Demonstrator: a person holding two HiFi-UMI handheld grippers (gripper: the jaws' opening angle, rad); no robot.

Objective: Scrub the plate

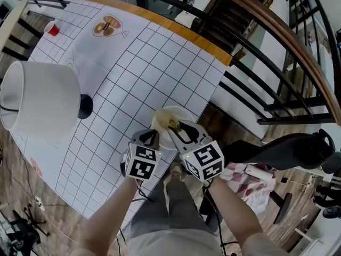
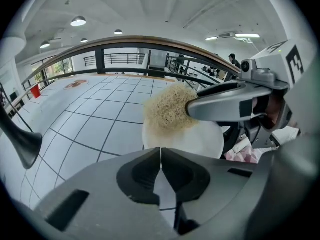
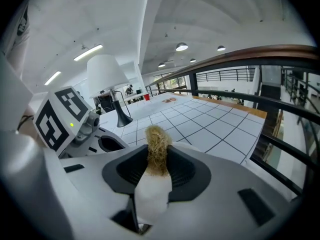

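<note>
With the left gripper (image 2: 160, 156) pinched tight on the rim of the white plate (image 2: 205, 139) and the right gripper (image 3: 156, 171) clamped on the fibrous scrubber (image 3: 157, 146) against it, a hard stroke may twist it off the edge of the gridded table (image 1: 133, 63).

A white lamp (image 1: 37, 97) stands on the gridded table (image 1: 138, 63), a red cup (image 1: 53, 29) near its far corner.

Left gripper (image 2: 160, 158) jaws clamped on plate (image 2: 202, 140) rim; right gripper (image 2: 196, 107) holds tan scrubber (image 2: 166, 110) against plate, over gridded table (image 2: 95, 115).
</note>
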